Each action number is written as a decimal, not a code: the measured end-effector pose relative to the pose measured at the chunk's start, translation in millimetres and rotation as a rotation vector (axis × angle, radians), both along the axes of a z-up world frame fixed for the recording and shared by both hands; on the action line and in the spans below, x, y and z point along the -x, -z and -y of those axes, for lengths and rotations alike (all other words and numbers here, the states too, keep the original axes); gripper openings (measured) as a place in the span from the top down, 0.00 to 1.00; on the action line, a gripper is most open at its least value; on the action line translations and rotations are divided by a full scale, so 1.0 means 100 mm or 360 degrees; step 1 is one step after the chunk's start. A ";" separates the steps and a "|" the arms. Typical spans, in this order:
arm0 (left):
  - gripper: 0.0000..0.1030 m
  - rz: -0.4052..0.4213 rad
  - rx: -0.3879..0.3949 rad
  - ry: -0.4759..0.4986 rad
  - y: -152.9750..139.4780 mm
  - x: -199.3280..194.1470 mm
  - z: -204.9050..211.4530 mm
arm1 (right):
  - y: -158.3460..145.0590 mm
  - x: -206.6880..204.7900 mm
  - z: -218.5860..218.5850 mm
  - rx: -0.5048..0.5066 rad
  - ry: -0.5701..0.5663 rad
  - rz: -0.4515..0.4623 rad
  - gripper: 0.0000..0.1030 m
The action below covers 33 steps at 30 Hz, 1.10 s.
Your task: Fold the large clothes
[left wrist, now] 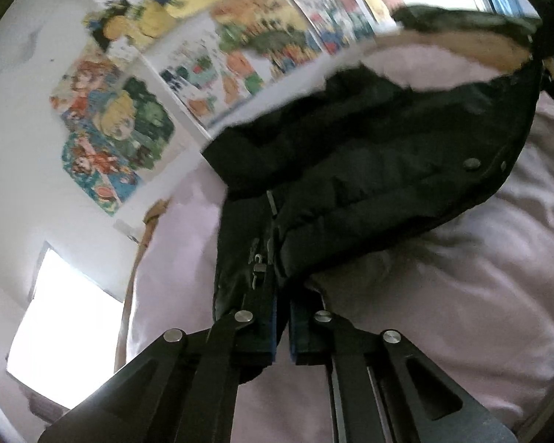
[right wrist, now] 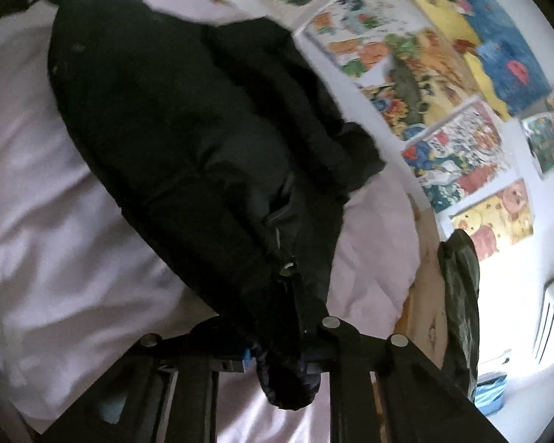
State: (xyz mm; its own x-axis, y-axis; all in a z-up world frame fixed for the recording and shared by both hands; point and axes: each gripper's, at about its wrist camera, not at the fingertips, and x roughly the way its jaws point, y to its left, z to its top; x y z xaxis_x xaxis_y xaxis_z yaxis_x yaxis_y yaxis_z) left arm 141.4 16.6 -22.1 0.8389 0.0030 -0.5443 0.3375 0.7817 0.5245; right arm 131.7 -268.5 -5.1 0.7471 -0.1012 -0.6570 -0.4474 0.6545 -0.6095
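A large black padded jacket (left wrist: 369, 155) with a zipper and snap buttons hangs stretched over a bed with pale pink bedding (left wrist: 461, 277). My left gripper (left wrist: 282, 317) is shut on the jacket's zipper edge. The jacket's far end rises to the upper right of the left wrist view, where the other gripper shows at the frame edge. In the right wrist view the jacket (right wrist: 173, 129) runs from the upper left down to my right gripper (right wrist: 277, 336), which is shut on a bunched padded edge. The bedding (right wrist: 55, 240) lies below it.
A white wall with several colourful posters (left wrist: 114, 129) stands behind the bed; the posters also show in the right wrist view (right wrist: 443, 74). A bright window (left wrist: 66, 328) is at the lower left. A camouflage garment (right wrist: 460, 295) hangs over a wooden bed frame (right wrist: 430, 295); a white radiator (right wrist: 550, 317) is beside it.
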 end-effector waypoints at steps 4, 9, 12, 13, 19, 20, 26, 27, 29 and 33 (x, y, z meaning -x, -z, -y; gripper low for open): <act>0.97 0.0026 0.0156 -0.0045 -0.37 0.14 -0.04 | -0.37 0.20 0.07 -0.0088 -0.0011 0.0071 0.88; 0.98 0.0005 0.0284 -0.0054 -0.72 0.49 0.00 | -0.71 0.54 0.11 -0.0151 -0.0025 0.0103 0.89; 0.98 0.0020 0.0321 -0.0024 -0.90 0.71 -0.02 | -0.88 0.77 0.15 -0.0180 -0.0030 0.0122 0.89; 0.98 0.0034 0.0323 -0.0012 -0.95 0.77 -0.02 | -0.94 0.83 0.16 -0.0198 -0.0027 0.0131 0.89; 0.98 0.0086 0.0369 -0.0013 -1.14 0.69 0.09 | -1.06 0.72 0.23 -0.0292 0.0044 0.0133 0.89; 0.98 0.0092 0.0379 -0.0022 -1.17 0.62 0.12 | -1.07 0.64 0.24 -0.0305 0.0061 0.0137 0.89; 0.98 0.0155 0.0412 -0.0078 -1.41 0.11 0.20 | -1.22 0.22 0.27 -0.0362 0.0131 0.0208 0.89; 0.98 0.0172 0.0410 -0.0085 -1.45 0.03 0.22 | -1.24 0.15 0.29 -0.0376 0.0143 0.0221 0.89; 0.98 0.0201 0.0406 -0.0100 -1.53 -0.14 0.24 | -1.31 -0.07 0.33 -0.0412 0.0173 0.0253 0.89; 0.98 0.0278 0.0365 -0.0133 -1.66 -0.60 0.30 | -1.41 -0.50 0.38 -0.0453 0.0220 0.0331 0.89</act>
